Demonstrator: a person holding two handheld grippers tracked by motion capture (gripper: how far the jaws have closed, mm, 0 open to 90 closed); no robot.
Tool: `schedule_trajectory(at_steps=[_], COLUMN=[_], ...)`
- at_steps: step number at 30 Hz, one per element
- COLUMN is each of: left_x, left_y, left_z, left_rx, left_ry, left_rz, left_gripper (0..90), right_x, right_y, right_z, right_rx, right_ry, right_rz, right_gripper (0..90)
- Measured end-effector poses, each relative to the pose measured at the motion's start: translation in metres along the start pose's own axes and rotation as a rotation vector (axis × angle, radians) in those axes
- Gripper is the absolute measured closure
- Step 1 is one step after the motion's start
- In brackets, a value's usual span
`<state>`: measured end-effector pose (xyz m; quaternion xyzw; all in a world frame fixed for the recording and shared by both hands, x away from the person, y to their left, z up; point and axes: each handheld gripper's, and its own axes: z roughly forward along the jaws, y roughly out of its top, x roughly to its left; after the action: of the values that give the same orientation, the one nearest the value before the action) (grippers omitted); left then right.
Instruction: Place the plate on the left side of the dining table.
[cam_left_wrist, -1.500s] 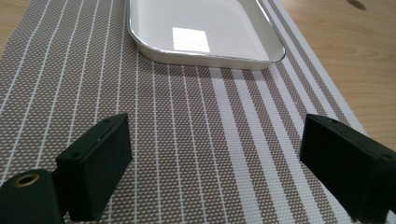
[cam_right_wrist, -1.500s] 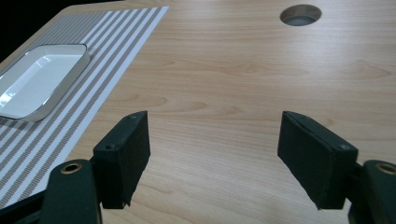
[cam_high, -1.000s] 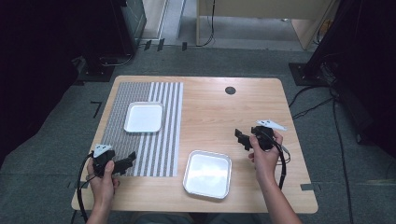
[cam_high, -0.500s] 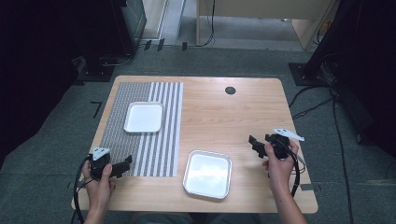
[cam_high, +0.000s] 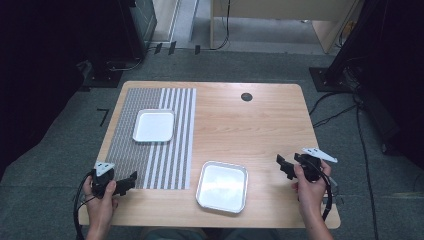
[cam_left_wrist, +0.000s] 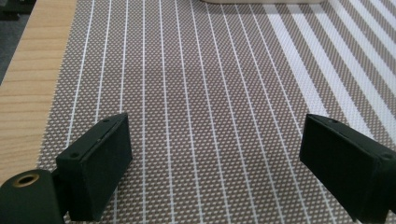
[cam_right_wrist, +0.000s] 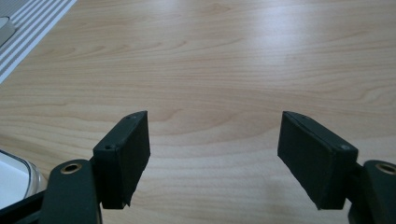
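My left gripper (cam_high: 131, 179) hovers over the near left corner of the striped placemat (cam_high: 152, 135), held by a hand at the table's front left. Its own view has the gripper (cam_left_wrist: 212, 163) open, with only the mat's weave (cam_left_wrist: 196, 93) between the pads. My right gripper (cam_high: 282, 165) is at the front right of the wooden table (cam_high: 250, 125), pointing left. Seen from its own camera, the gripper (cam_right_wrist: 212, 156) stands open over bare wood (cam_right_wrist: 224, 70). An empty white tray (cam_high: 154, 125) rests on the mat. A second empty metal tray (cam_high: 222, 186) lies near the front edge, between the two grippers.
A round black grommet (cam_high: 246, 96) sits in the tabletop at the back. Cables (cam_high: 345, 100) trail over the carpet to the right of the table. Dark equipment (cam_high: 135, 20) stands behind the table at the left. The tray's rim (cam_right_wrist: 14, 175) shows at the lower left of the right gripper view.
The right hand and its gripper have moved rightward and toward the table's front edge, away from the metal tray. The left hand has shifted slightly nearer the front left corner.
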<state>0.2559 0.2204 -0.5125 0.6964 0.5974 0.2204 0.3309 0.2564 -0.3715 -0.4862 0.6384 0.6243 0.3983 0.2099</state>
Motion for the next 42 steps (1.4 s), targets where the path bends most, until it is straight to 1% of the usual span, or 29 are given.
schedule_trajectory(at_steps=[5,7,8,13,18,22,27,30,33,35,38,40,42], left_x=[0.004,0.006,0.006,0.007,0.008,0.01,0.012,0.013,0.013,0.013,0.014,0.015,0.015], left_y=[-0.002,-0.003,-0.004,-0.005,-0.007,-0.008,-0.01,-0.011,-0.012,-0.012,-0.012,-0.012,-0.012], left_z=[-0.001,-0.002,-0.003,-0.004,-0.004,-0.006,-0.008,-0.009,-0.009,-0.009,-0.009,-0.009,-0.009], left_rx=[0.006,0.007,0.006,0.004,-0.002,-0.003,-0.009,-0.011,-0.013,-0.013,-0.012,-0.015,-0.015], left_ry=[0.004,0.009,0.009,0.01,0.005,0.006,0.009,0.008,0.01,0.009,0.006,0.006,0.006], left_rz=[0.001,0.005,0.007,0.012,0.019,0.026,0.022,0.021,0.022,0.023,0.03,0.03,0.032], left_gripper=[9.3,9.3,9.2,9.2,9.3,9.3,9.3,9.3,9.3,9.2,9.2,9.2,9.2], right_x=[-0.012,-0.018,-0.022,-0.036,-0.047,-0.057,-0.067,-0.069,-0.07,-0.067,-0.062,-0.061,-0.06], right_y=[-0.01,-0.014,-0.016,-0.025,-0.032,-0.038,-0.046,-0.051,-0.055,-0.058,-0.061,-0.061,-0.061], right_z=[-0.008,-0.012,-0.013,-0.021,-0.027,-0.034,-0.04,-0.041,-0.041,-0.041,-0.04,-0.04,-0.04], right_rx=[0.003,0.006,0.004,0.01,0.014,0.016,0.023,0.032,0.042,0.046,0.049,0.052,0.053], right_ry=[-0.012,-0.022,-0.027,-0.05,-0.074,-0.103,-0.138,-0.157,-0.183,-0.21,-0.234,-0.241,-0.238], right_rz=[0.014,0.028,0.025,0.047,0.049,0.044,0.041,0.03,0.004,-0.041,-0.075,-0.094,-0.096], right_gripper=[25.8,25.7,25.7,25.8,25.7,25.5,25.5,25.3,25.1,24.9,24.5,24.3,24.4])
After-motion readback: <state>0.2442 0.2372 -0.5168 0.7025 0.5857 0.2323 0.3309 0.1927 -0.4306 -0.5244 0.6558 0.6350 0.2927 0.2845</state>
